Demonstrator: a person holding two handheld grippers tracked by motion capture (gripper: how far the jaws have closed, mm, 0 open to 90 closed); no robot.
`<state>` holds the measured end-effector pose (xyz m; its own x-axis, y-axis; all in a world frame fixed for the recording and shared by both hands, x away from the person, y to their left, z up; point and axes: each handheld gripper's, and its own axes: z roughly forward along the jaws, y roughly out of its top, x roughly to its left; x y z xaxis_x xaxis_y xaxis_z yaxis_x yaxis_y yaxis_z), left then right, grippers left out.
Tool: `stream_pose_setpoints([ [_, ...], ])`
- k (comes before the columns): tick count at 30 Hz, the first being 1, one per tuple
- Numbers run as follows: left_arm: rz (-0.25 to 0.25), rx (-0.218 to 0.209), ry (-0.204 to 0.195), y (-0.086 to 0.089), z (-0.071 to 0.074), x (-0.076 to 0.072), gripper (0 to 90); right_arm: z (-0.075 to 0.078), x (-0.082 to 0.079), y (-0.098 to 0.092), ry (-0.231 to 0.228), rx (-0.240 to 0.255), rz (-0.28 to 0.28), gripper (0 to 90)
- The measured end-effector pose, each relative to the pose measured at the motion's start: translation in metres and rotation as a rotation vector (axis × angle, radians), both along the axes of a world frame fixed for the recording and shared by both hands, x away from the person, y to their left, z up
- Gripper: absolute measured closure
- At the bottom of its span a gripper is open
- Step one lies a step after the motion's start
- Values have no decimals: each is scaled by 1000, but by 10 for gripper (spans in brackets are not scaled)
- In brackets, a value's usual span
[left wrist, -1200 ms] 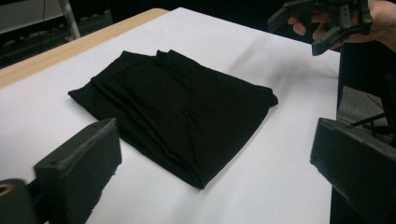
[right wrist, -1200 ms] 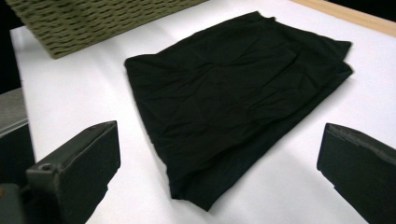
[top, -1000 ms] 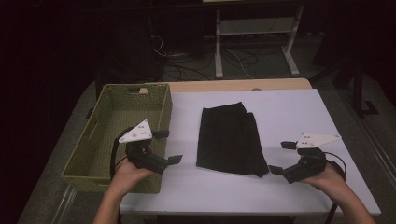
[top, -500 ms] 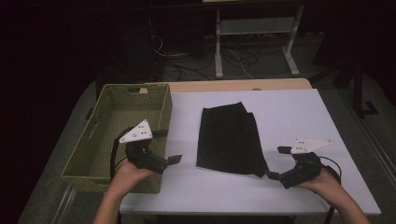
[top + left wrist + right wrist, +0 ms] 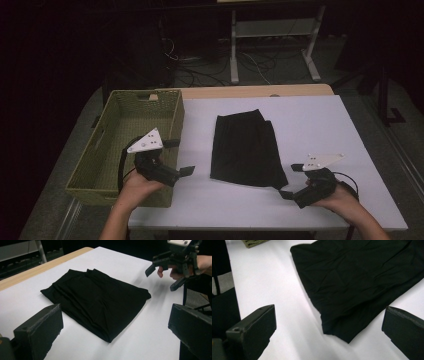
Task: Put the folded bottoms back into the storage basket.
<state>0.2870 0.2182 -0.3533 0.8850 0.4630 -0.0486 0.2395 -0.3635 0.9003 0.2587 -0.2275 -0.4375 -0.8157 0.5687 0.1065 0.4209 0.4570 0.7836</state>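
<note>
While your left claw [image 5: 182,159] stays where it was a second ago, over the near right corner of the basket [image 5: 105,155], your right claw [image 5: 291,181] has dropped lower and nearer to you, toward the near right corner of the cloth [image 5: 247,147]. The cloth itself has not moved: black, folded into a rough rectangle, it lies flat in the middle of the white counter [image 5: 320,125], with soft creases and a thicker band along its far edge. You hold both claws with jaws spread wide, nothing between them. Your left one points right, toward the cloth's left edge and well short of it. Your right one points left, its jaws just beside the cloth's near corner, low over the counter.
</note>
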Motion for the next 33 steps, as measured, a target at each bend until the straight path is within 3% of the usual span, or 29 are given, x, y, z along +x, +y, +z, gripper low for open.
stream_pose_setpoints([
  [12, -3, -2, -1, 0, 0, 0, 0, -10, 4, 10, 20, -34, 15, 0],
  [20, -5, -3, 0, 0, 0, 0, 0, -6, 6, 18, 23, -1, 30, 0],
  [33, -4, -5, -1, 0, 0, 0, 0, -4, 12, 27, 17, 8, 46, 0],
])
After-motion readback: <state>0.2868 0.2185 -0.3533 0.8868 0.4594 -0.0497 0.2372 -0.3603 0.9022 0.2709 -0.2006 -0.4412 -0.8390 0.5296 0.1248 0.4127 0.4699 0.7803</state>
